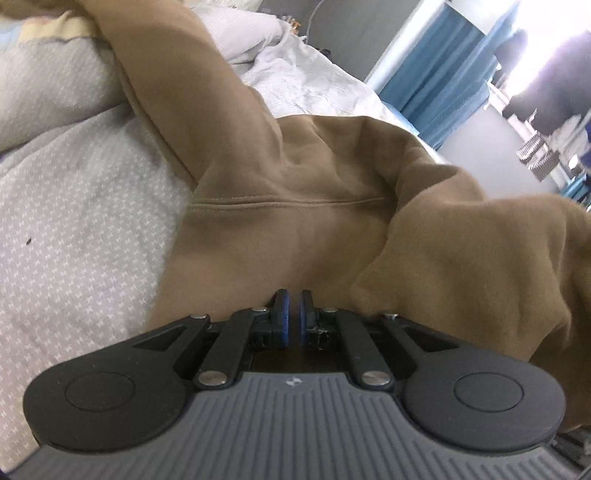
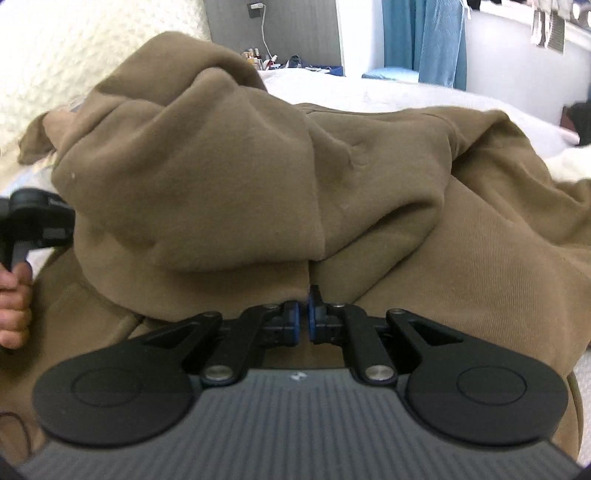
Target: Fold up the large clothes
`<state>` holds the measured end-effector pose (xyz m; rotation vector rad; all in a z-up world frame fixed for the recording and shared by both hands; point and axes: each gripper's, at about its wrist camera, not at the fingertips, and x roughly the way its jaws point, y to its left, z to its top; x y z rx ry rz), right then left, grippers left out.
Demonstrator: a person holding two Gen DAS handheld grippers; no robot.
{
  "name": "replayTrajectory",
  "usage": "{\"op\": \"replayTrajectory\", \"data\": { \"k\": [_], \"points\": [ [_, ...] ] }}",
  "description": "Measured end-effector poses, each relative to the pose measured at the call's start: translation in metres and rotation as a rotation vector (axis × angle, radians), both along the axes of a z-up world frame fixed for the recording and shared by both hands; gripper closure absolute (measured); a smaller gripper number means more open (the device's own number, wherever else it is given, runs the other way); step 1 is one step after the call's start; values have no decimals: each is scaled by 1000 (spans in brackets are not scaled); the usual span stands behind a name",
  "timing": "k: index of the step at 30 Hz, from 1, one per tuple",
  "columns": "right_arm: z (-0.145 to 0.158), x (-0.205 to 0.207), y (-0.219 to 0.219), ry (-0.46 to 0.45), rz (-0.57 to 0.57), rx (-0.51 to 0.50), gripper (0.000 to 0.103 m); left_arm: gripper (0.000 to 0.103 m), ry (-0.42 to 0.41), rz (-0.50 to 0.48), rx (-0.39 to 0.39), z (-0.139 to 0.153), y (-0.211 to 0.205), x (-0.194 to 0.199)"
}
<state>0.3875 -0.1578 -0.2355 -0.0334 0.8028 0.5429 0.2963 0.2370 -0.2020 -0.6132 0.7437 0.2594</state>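
Note:
A large brown hoodie (image 1: 295, 184) lies on a bed with a grey-white patterned cover (image 1: 74, 221). In the left wrist view one sleeve runs up to the top left, and a bunched fold hangs at the right. My left gripper (image 1: 294, 295) is shut at the hoodie's near edge; its blue pads nearly touch, and whether cloth is pinched is not visible. In the right wrist view the hoodie (image 2: 258, 177) is lifted and bunched. My right gripper (image 2: 306, 299) is shut on a fold of the hoodie. The left gripper's body (image 2: 33, 221), held by a hand, shows at the left edge.
Pillows and white bedding (image 1: 255, 33) lie at the head of the bed. Blue curtains (image 2: 424, 40) and a bright window are beyond the bed. A shelf with small bottles (image 2: 258, 59) stands by the grey wall.

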Motion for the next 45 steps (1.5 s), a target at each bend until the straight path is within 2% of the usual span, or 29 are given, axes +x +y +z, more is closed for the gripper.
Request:
{"op": "replayTrajectory", "data": {
  "k": [2,3,4,5,7,8,10,13,15,18,24,27,29,31,33,37,39,41,45],
  "points": [
    [8,1,-4,31,4,-3,91,92,7,13,-26,6,5,-2],
    [10,2,-7,42,2,2,87,88,-5,17,-36,10,7,-6],
    [14,1,-10,57,-5,10,80,73,-13,19,-40,15,8,-10],
    [16,0,-13,67,-7,16,74,62,-12,27,-36,19,9,-14],
    [20,-6,-16,76,-12,17,44,51,-22,30,-18,29,8,-21],
    [25,-11,-20,71,-18,28,41,49,-23,30,2,35,6,-23],
    [33,-20,-24,69,-25,46,42,46,-28,40,70,48,-2,-30],
    [54,-34,-38,48,-49,132,43,42,-96,24,156,75,-16,-43],
    [67,-46,-48,2,-60,190,42,41,-153,12,192,94,-24,-50],
    [82,-61,-52,-109,-90,247,42,41,-234,-13,175,118,-33,-52],
    [96,-41,-28,-186,-92,361,42,41,-339,-130,107,147,-56,-35],
    [97,-29,-9,-227,-80,364,49,41,-370,-212,143,153,-79,-13],
    [91,-24,2,-254,-76,348,49,41,-380,-270,213,150,-93,1],
    [77,-14,11,-233,-73,327,49,41,-374,-298,231,142,-98,12],
    [61,-2,18,-178,-53,329,49,41,-379,-331,206,132,-98,22],
    [42,-3,41,-241,25,201,50,42,-377,-386,193,103,-96,39],
    [34,1,49,-211,45,174,50,46,-366,-401,175,90,-91,44],
    [24,2,55,-178,57,152,50,55,-325,-404,138,77,-84,54],
    [7,4,63,-179,91,92,50,65,-225,-386,84,44,-73,75]
  ]
}}
